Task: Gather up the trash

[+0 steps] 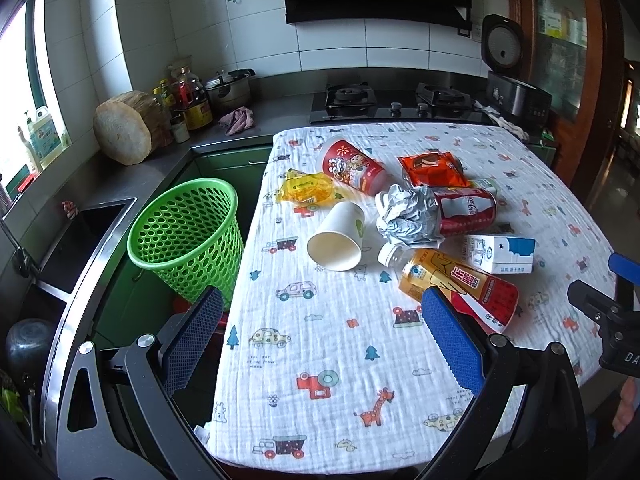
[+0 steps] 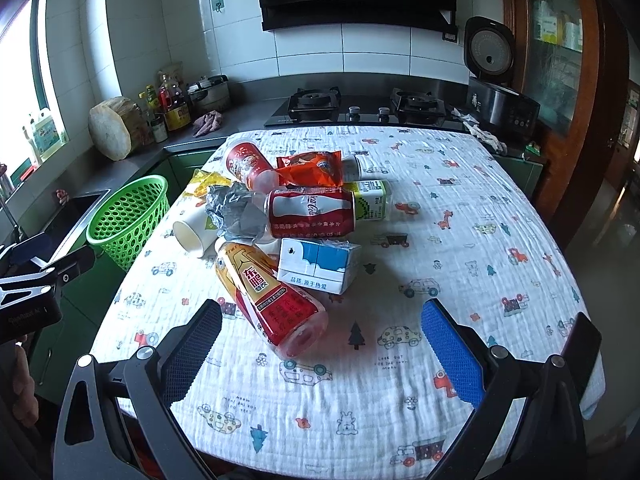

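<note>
A pile of trash lies on the cloth-covered table (image 1: 320, 340): a white paper cup (image 1: 338, 238) on its side, crumpled grey paper (image 1: 408, 214), a red cola can (image 1: 466, 210), a yellow-red drink bottle (image 1: 460, 286), a milk carton (image 1: 500, 254), a red printed cup (image 1: 354, 166), an orange wrapper (image 1: 434, 168) and a yellow wrapper (image 1: 306, 188). A green mesh basket (image 1: 188, 232) stands left of the table. My left gripper (image 1: 320, 316) is open above the near cloth, with nothing between its fingers. My right gripper (image 2: 322, 326) is open, and the bottle (image 2: 272, 292) lies just ahead of it.
A gas stove (image 1: 400, 100) sits behind the table, with a rice cooker (image 1: 512, 84) at the right. Left counter holds a chopping block (image 1: 124, 128), sauce bottles (image 1: 192, 100), a pot (image 1: 230, 88) and a sink (image 1: 76, 240).
</note>
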Available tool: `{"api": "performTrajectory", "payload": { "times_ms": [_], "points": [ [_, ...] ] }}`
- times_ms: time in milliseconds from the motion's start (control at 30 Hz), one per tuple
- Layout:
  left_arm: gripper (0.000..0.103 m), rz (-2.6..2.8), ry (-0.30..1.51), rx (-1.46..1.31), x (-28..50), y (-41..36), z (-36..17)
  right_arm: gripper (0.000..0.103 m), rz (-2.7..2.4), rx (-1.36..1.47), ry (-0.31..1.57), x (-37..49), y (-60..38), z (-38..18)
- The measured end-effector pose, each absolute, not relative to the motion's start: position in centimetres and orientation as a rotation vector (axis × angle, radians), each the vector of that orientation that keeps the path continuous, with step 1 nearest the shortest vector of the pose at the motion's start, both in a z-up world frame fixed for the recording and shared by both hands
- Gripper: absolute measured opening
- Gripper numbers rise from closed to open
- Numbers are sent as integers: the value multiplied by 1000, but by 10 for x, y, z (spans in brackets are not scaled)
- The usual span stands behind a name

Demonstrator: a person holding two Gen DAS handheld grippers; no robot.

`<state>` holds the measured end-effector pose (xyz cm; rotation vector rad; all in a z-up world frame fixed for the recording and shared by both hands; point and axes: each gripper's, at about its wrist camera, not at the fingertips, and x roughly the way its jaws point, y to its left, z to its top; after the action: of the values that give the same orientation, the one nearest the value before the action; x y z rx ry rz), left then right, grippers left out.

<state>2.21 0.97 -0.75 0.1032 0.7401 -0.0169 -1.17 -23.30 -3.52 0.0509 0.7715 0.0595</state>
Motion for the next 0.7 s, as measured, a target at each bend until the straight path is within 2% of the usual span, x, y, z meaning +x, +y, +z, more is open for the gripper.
{"api": "performTrajectory", "payload": {
  "times_ms": [700],
  "points": [
    [98, -4, 762, 99, 54, 32, -13, 97, 24, 82, 817, 48, -223, -54]
  ]
}}
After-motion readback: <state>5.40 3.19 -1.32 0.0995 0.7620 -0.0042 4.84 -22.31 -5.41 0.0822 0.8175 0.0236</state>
